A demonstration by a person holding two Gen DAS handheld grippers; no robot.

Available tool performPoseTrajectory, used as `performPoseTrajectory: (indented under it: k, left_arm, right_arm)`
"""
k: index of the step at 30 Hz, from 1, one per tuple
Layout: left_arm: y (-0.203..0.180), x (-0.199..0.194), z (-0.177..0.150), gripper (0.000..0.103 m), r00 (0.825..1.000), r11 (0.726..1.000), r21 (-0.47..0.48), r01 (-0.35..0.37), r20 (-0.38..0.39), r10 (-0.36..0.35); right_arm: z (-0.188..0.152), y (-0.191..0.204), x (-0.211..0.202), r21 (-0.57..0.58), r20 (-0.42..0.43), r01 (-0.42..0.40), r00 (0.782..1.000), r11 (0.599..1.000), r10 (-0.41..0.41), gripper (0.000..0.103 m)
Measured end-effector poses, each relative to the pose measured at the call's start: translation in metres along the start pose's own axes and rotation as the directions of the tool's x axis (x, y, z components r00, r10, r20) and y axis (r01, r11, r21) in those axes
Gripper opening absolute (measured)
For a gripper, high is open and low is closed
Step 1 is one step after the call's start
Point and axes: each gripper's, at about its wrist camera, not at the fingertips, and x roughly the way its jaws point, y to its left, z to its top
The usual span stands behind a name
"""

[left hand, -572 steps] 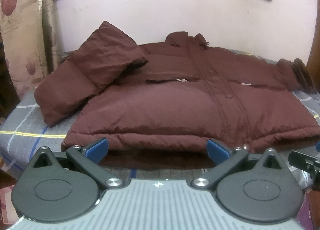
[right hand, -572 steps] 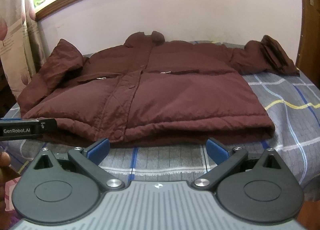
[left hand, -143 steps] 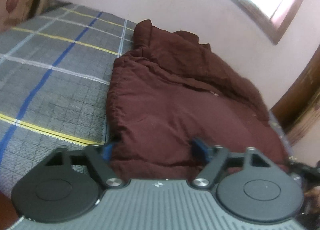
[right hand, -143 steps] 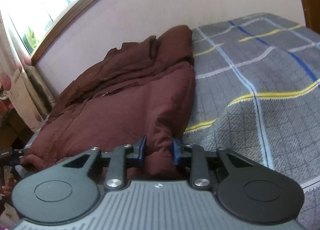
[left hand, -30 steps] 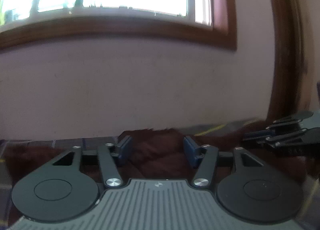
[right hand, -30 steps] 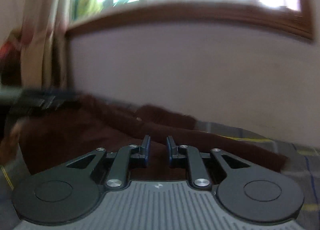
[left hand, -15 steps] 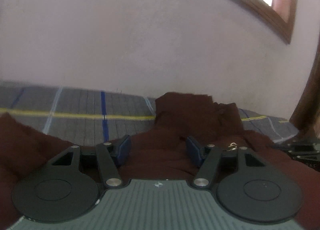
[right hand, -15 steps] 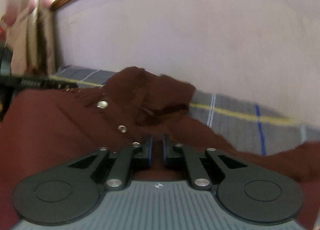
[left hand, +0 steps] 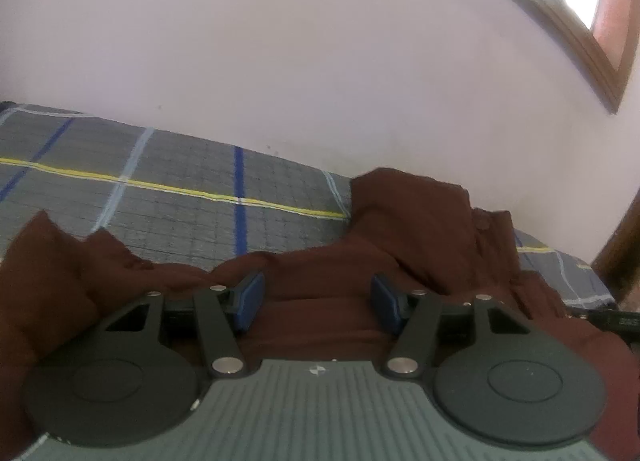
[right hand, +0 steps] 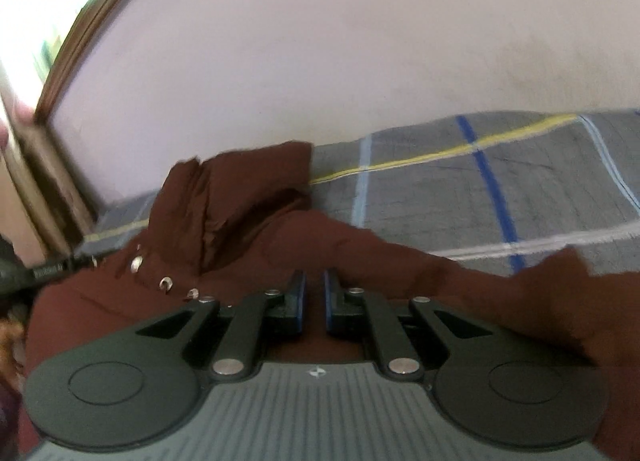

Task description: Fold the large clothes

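Note:
The maroon padded jacket [left hand: 420,229] lies bunched on the bed, its collar standing up toward the wall. My left gripper [left hand: 316,303] is low over it with the blue pads wide apart and jacket fabric between them, not pinched. In the right wrist view the jacket [right hand: 248,213] shows its snap buttons at the left, and my right gripper [right hand: 314,301] is shut on a fold of its fabric. Each gripper shows at the edge of the other's view: the right one [left hand: 608,317] and the left one [right hand: 44,271].
The bed has a grey checked sheet [left hand: 180,189] with blue, yellow and white lines, also seen in the right wrist view [right hand: 500,189]. A pale pink wall [left hand: 320,61] rises right behind the bed. A wooden window frame [left hand: 580,41] is above.
Both grippers have dropped and tipped down toward the bed. More of the sheet and the collar shows. The left jaws stay wide, the right jaws stay closed on fabric.

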Motion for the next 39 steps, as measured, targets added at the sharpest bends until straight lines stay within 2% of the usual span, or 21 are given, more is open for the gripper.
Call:
performPoseTrajectory:
  k: [4,6,10,20,24,31,39]
  left_arm:
    - [-0.003,-0.003,0.003,0.061,0.999,0.999,0.017,-0.038,0.003,0.038]
    - [-0.006,-0.005,0.003,0.062,0.998,0.997,0.039,-0.067,0.009,0.066]
    - [-0.006,-0.008,0.003,0.062,0.996,0.995,0.048,-0.091,0.018,0.091]
    - [0.001,-0.015,0.004,0.062,0.986,0.979,0.116,-0.169,0.015,0.168]
    - [0.018,-0.016,0.002,0.062,0.99,0.986,0.083,-0.141,0.02,0.14]
    - [0.011,-0.006,0.001,0.062,0.982,0.975,0.112,-0.191,0.01,0.191]
    - [0.009,0.0,0.0,0.062,0.975,0.966,0.135,-0.219,-0.008,0.222]
  right_arm:
    - [-0.003,0.0,-0.026,-0.029,0.084,0.098,0.992,0.995,-0.095,0.006]
    - [-0.004,0.008,-0.03,-0.092,0.091,0.187,0.98,0.978,-0.178,0.006]
    - [-0.013,0.019,-0.035,-0.154,0.108,0.256,0.964,0.954,-0.242,0.007]
    - [-0.019,0.017,-0.028,-0.178,0.09,0.302,0.953,0.937,-0.29,0.006]
    - [-0.021,0.021,-0.026,-0.198,0.091,0.31,0.95,0.93,-0.298,0.006]
    - [-0.021,0.021,-0.024,-0.2,0.089,0.315,0.949,0.928,-0.304,0.006]
    - [-0.022,0.026,-0.013,-0.248,0.068,0.362,0.932,0.899,-0.356,0.006]
